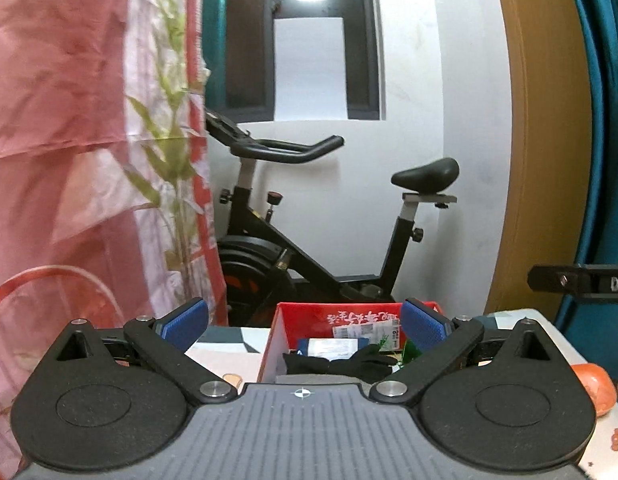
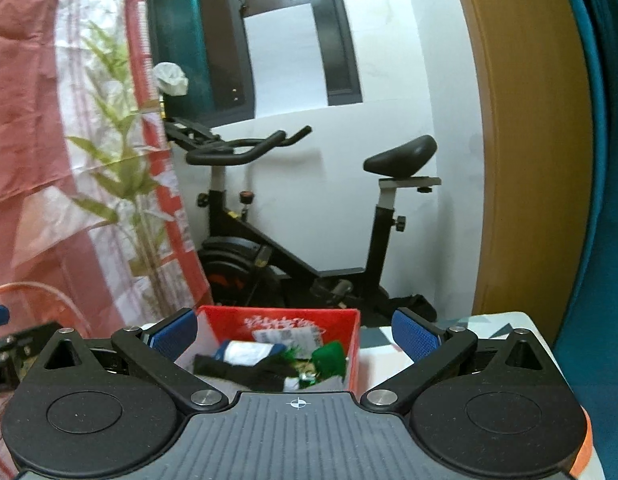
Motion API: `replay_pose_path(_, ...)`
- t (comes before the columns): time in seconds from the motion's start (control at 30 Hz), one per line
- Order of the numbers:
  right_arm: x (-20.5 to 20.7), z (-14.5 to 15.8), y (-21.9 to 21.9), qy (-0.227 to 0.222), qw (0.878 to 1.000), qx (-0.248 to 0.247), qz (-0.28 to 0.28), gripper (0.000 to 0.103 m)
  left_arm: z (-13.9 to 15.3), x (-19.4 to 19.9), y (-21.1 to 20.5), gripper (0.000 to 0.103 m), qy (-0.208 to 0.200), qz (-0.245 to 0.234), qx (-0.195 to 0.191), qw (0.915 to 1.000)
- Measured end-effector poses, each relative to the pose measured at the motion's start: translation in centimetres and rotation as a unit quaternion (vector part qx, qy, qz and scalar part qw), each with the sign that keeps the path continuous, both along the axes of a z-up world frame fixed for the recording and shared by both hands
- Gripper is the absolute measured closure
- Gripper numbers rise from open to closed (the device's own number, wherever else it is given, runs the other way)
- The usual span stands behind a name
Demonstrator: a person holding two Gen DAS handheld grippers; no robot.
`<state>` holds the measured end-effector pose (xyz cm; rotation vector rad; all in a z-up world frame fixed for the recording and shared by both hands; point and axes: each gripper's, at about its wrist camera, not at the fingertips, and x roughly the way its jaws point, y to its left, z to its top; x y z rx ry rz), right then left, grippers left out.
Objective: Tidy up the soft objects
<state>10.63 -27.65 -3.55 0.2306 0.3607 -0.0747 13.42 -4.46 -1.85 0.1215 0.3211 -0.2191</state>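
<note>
One red cardboard box (image 2: pixel 351 344) holds one black cloth (image 2: pixel 253 372) and one green plush (image 2: pixel 329 356). Left gripper (image 1: pixel 305 322) and right gripper (image 2: pixel 295 332) both gape apart, holding nothing.

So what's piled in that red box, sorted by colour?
In the red box, as far as the pile shows:
Black: 1, a black cloth
Blue and white: 1, a rolled bundle
Green: 1, a green soft item
Total: 3; anything underneath is hidden.
</note>
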Motion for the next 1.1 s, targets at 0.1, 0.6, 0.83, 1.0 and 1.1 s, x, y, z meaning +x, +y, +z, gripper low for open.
replay_pose_path(0.1,-2.4,0.5,1.4,-0.003,1.000,-0.019,0.006,0.000,0.6,-1.8,1.1,0.000,0.002,0.008,-0.010,0.9999)
replay_pose_path(0.6,-12.1,2.7,6.7,-0.020,0.998,-0.052,-0.002,0.000,2.5,-10.8,4.4,0.000,-0.028,0.029,-0.021,0.9990)
replay_pose_path(0.83,-14.7,3.5,7.4,-0.024,0.998,-0.059,-0.002,0.000,2.8,-13.2,5.2,0.000,-0.033,0.024,-0.031,0.9987)
replay_pose_path(1.0,-15.1,3.5,7.2,-0.024,0.998,-0.056,-0.011,0.000,2.5,-13.5,5.1,0.000,-0.029,0.022,-0.027,0.9990)
replay_pose_path(1.1,-15.3,3.4,7.1,-0.025,0.998,-0.057,-0.011,0.000,2.5,-13.5,5.2,0.000,-0.030,0.022,-0.027,0.9989)
